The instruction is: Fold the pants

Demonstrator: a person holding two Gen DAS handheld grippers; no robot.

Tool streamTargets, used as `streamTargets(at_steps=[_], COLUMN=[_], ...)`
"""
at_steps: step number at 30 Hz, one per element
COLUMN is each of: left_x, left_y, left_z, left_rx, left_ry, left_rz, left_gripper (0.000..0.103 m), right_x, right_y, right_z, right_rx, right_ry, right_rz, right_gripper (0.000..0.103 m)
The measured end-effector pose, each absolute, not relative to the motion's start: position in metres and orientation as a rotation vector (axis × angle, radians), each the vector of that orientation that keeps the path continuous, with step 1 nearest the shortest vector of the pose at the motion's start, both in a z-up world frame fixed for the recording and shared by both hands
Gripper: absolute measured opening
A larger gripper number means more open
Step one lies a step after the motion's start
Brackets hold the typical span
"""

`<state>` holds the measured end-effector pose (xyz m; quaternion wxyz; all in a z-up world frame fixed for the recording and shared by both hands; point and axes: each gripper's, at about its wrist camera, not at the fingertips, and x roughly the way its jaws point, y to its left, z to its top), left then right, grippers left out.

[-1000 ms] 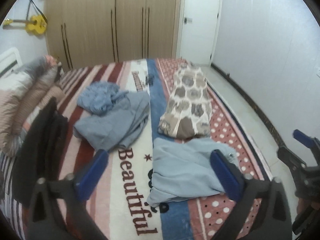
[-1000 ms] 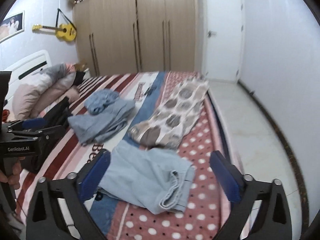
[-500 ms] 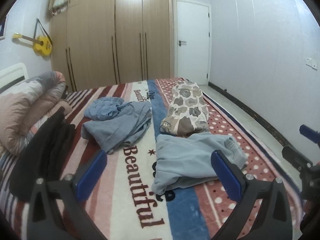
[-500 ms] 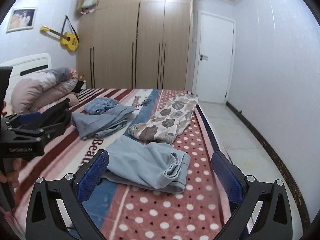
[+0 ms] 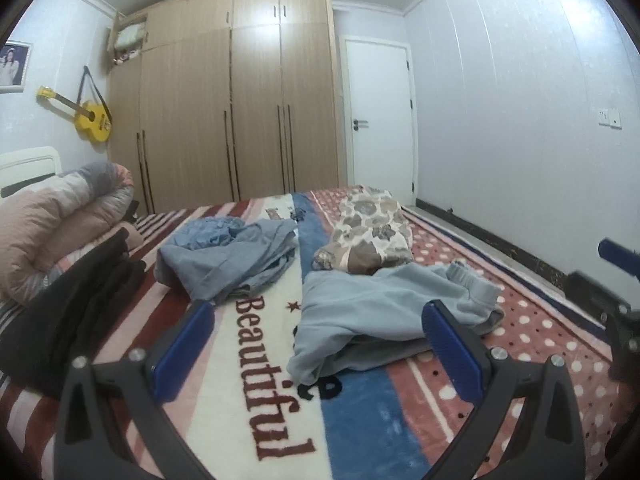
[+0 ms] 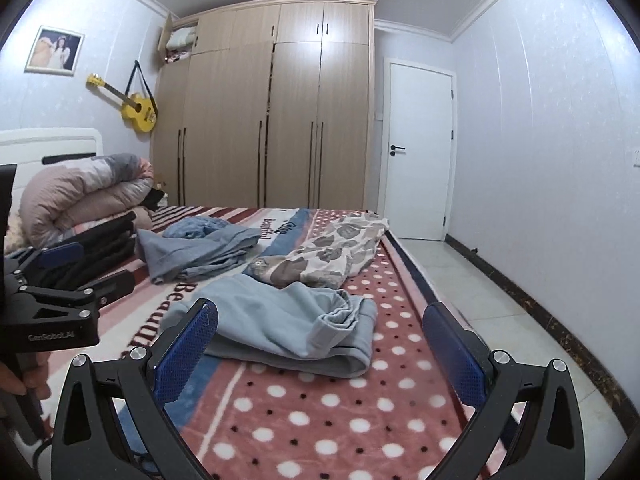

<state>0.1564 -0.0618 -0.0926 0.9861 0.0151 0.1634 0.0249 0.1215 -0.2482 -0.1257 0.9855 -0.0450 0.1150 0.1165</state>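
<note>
Light blue pants point(image 5: 380, 312) lie folded on the bed blanket point(image 5: 256, 392), also in the right wrist view point(image 6: 288, 320), waistband toward the right edge. My left gripper point(image 5: 318, 344) is open and empty, held low just before the pants. My right gripper point(image 6: 320, 344) is open and empty, also just before the pants. The left gripper shows at the left of the right wrist view point(image 6: 72, 276).
A crumpled grey-blue garment point(image 5: 228, 256) lies at the bed's middle. A patterned folded garment point(image 5: 368, 232) lies behind the pants. Black clothes point(image 5: 72, 304) and a rolled duvet point(image 5: 52, 224) are at the left. A wardrobe point(image 6: 272, 112), door point(image 6: 420, 152) and floor point(image 6: 460, 280) lie beyond.
Both grippers have dropped lower and tilted up, so the views show more of the room and less of the bed from above. The pants have not moved.
</note>
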Motion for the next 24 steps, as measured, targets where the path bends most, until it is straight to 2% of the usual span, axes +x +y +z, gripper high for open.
streamTargets(at_steps=[24], left_x=[0.149], left_y=[-0.057], left_z=[-0.088], left_rx=[0.007], left_ry=[0.328], left_rz=[0.08], left_gripper=[0.102], right_x=[0.107], right_y=[-0.254], right_z=[-0.115], right_rx=[-0.078], right_ry=[0.225], right_rz=[0.226], right_gripper=[0.102])
